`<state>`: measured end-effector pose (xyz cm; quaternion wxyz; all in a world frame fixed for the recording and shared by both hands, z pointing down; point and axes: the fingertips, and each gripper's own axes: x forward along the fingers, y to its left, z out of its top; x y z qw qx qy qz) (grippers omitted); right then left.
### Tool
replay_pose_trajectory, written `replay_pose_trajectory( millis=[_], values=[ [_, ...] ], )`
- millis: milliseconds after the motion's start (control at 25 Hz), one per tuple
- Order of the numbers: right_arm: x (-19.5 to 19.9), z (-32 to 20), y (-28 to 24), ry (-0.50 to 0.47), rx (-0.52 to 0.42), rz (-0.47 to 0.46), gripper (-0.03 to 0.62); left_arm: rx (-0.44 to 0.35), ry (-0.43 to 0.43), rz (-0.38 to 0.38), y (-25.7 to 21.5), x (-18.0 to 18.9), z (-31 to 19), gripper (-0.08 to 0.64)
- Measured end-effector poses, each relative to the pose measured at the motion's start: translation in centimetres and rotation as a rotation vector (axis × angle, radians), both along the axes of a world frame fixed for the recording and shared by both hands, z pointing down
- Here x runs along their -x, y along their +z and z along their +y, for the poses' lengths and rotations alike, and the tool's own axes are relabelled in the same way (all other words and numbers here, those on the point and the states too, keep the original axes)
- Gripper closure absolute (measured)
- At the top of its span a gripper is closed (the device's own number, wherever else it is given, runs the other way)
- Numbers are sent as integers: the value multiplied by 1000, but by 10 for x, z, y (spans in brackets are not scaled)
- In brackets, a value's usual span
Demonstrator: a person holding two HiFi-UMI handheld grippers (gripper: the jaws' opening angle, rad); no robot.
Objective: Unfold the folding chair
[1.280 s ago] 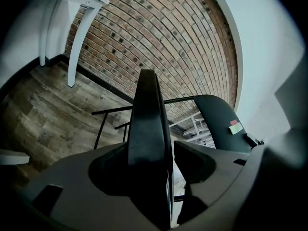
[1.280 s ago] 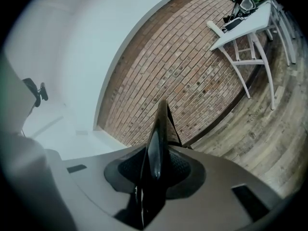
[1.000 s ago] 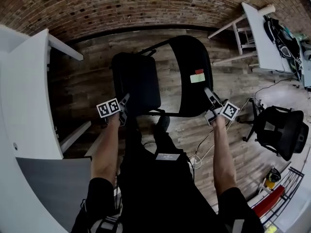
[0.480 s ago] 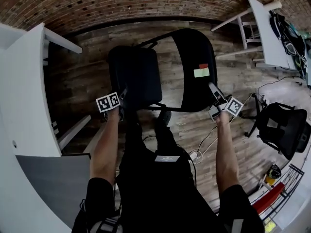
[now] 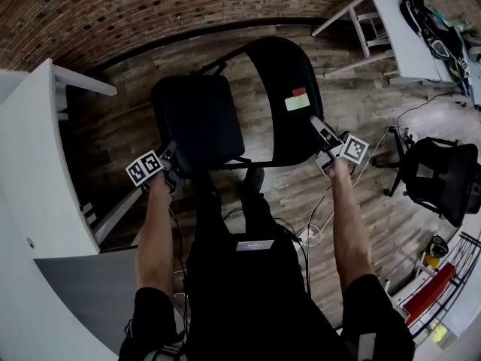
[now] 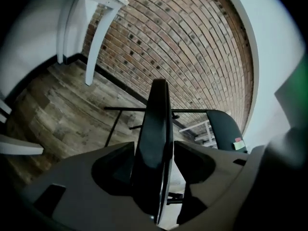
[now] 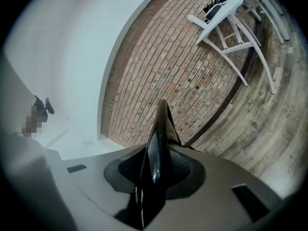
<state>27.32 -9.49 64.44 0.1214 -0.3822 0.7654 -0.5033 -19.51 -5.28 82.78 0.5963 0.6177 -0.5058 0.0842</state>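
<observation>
A black folding chair [image 5: 289, 138] stands on the wooden floor [image 5: 120, 126] right in front of the person, between a white tabletop [image 5: 30, 171] at the left of the head view and a black office chair [image 5: 436, 183] at the right. In that view its seat [image 5: 197, 122] lies to the left and its backrest [image 5: 278, 70] to the right, and a strip of floor shows between them. The backrest carries a small red label [image 5: 300, 92] above a pale green one [image 5: 296, 103]. The left tool [image 5: 170, 156] reaches in from the near left corner of the seat. In the left gripper view the thick dark seat panel fills the gap between the jaws edge-on, so the tool pinches the seat. The right tool [image 5: 317, 128] meets the near right edge of the backrest. In the right gripper view its jaws are pressed onto that thin black edge from both sides. Both bare forearms stretch forward from the person's dark clothing. A brick wall [image 5: 150, 6] runs behind the chair, and another white table [image 5: 394, 32] with bags on it stands at the upper right. Light cables [image 5: 310, 232] trail on the floor beside the person's legs.
</observation>
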Motion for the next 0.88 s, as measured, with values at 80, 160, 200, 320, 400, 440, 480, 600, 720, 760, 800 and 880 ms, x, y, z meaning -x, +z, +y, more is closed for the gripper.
replay_pose_trajectory(
  millis=[80,160,200,320,400,440,480,600,720,760,800,880],
  values=[
    [1,1,4,5,-1,-11,491,-35,-42,-95,-18,10,-4,298],
    [7,1,9,3,-6,-22,491,-100,-37,-159,-41,1,-7,310],
    [10,2,12,2,-8,-31,491,-140,2,-165,-55,-16,-8,313],
    [18,3,23,-1,-8,-53,491,-260,193,-78,-95,-113,-9,314],
    [23,4,30,-2,-5,-66,491,-312,318,52,-116,-190,-5,314],
    [26,4,33,-2,-4,-72,491,-325,381,112,-124,-226,-1,314],
    [29,4,37,-2,-2,-77,491,-330,449,157,-130,-258,3,314],
    [35,4,46,-1,7,-90,491,-297,621,210,-130,-326,24,314],
    [35,6,53,2,21,-96,491,-240,679,236,-122,-362,42,314],
    [34,7,54,6,27,-97,491,-225,696,241,-120,-371,48,314],
    [33,8,56,12,31,-99,491,-215,719,242,-119,-381,53,314],
    [32,9,58,17,33,-104,491,-203,767,243,-117,-395,61,314]
  ],
)
